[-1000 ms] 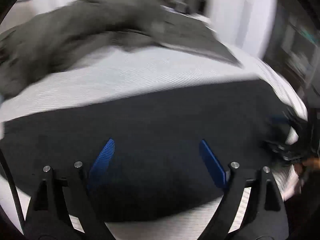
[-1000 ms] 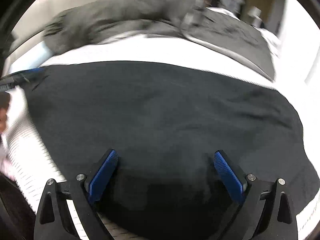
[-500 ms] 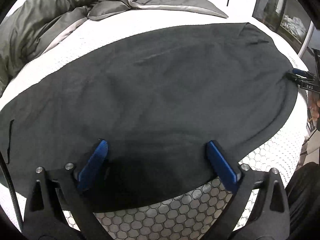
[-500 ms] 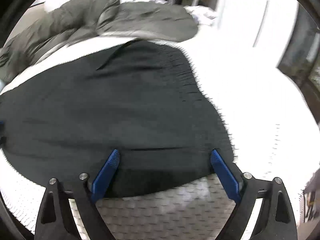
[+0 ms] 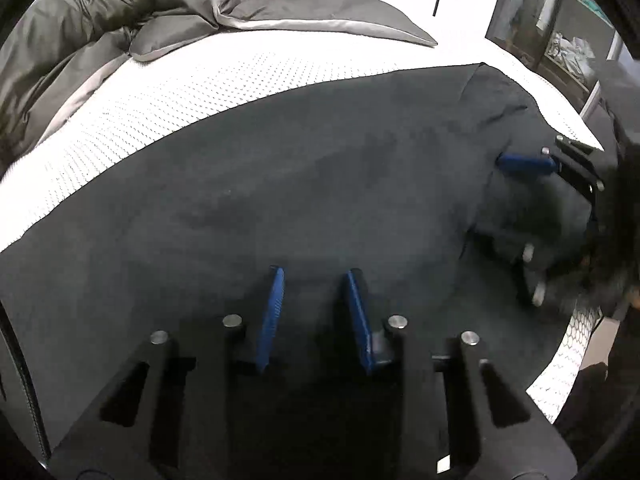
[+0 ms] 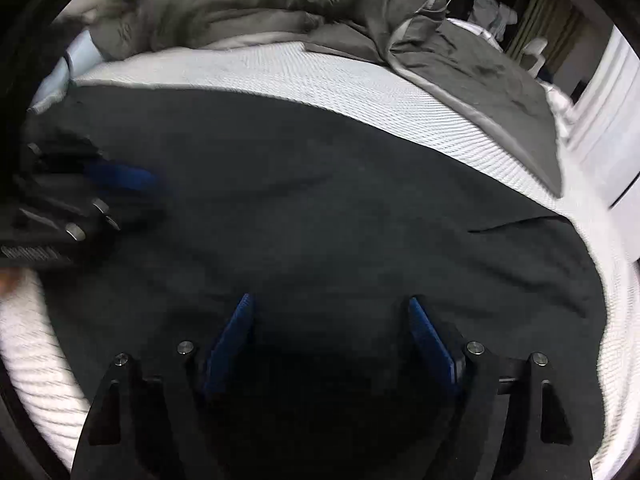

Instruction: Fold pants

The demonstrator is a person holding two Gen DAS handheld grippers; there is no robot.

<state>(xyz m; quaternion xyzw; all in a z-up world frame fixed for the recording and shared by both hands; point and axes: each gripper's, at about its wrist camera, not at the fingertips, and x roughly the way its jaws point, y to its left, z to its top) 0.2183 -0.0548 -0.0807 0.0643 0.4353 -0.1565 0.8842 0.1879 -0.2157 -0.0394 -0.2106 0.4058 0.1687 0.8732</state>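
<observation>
Left gripper (image 5: 314,280) jaws narrower, apart over matte black pants (image 5: 280,184); right gripper (image 6: 330,306) wide.

The pants (image 5: 320,184) are a dark charcoal-black garment of soft matte fabric, spread flat and wide across the white textured bed cover (image 5: 168,96). The fabric lies mostly smooth with shallow wrinkles near its middle; in the left wrist view its far right corner is creased and bunched, and in the right wrist view a short fold line or slit shows near the right edge (image 6: 508,226). The far edge of the pants runs short of the grey duvet (image 6: 248,4) heaped at the back of the cover, with a band of bare cover between them.
</observation>
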